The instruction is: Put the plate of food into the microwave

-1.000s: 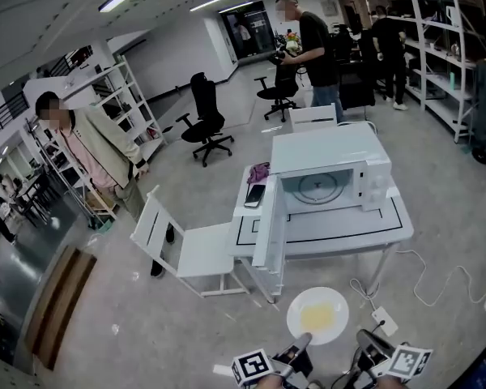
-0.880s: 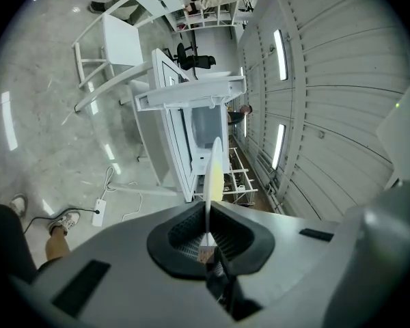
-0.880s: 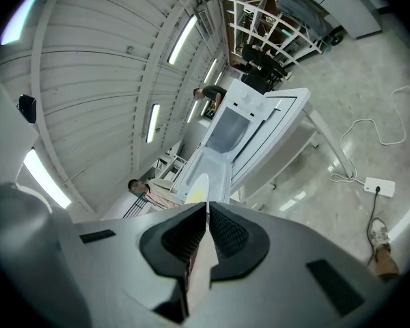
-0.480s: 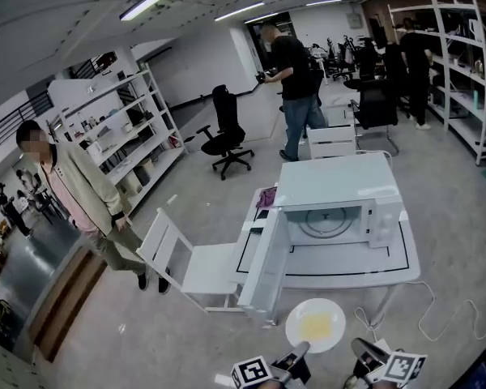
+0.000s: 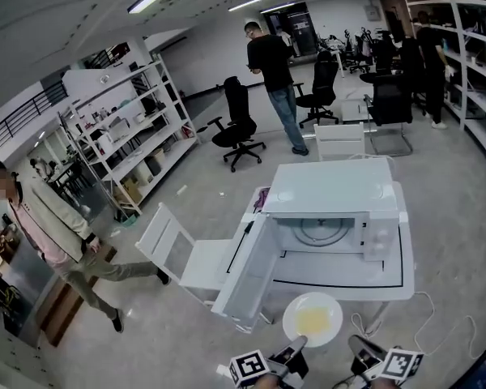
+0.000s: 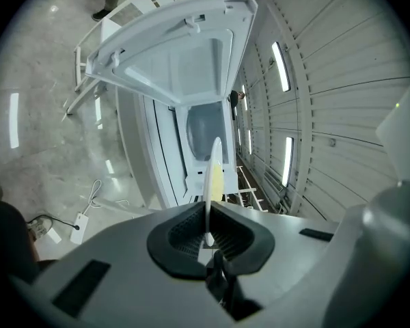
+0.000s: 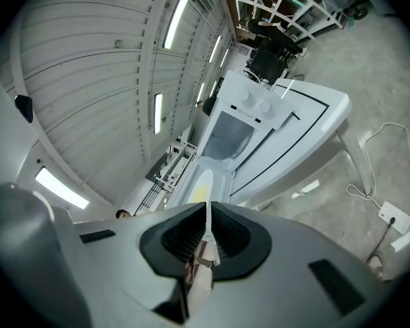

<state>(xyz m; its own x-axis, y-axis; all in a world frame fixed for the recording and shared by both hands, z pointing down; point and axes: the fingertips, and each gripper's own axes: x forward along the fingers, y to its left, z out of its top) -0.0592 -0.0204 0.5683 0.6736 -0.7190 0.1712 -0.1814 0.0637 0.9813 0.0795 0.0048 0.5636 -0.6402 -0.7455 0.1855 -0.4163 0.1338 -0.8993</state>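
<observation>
In the head view, the left claw point(image 5: 296, 348) and the right claw point(image 5: 356, 347) reached forward side by side, each with a cube of square black-and-white markers behind it. Between them they carried the white plate point(image 5: 313, 318), which held flat yellow food point(image 5: 313, 322) of a kind I could not make out at this size. Ahead of both claws stood the white surface point(image 5: 393, 278), and on it the microwave point(image 5: 332, 186), open. Its door point(image 5: 245, 275) hung wide, ahead and left of the left claw, beyond the surface's edge. A white chair point(image 5: 186, 259) stood farther left.

In the left claw's view, the jaws were clamped on the plate's rim point(image 6: 212, 176), seen edge-on. The door point(image 6: 178, 53) filled the space ahead, with bare floor point(image 6: 34, 115) beside it.

In the right claw's view, the jaws pinched the opposite rim point(image 7: 201, 183). The microwave point(image 7: 236, 137) lay straight ahead, and a cable point(image 7: 372, 183) trailed over the floor below the surface's corner point(image 7: 321, 111).
</observation>
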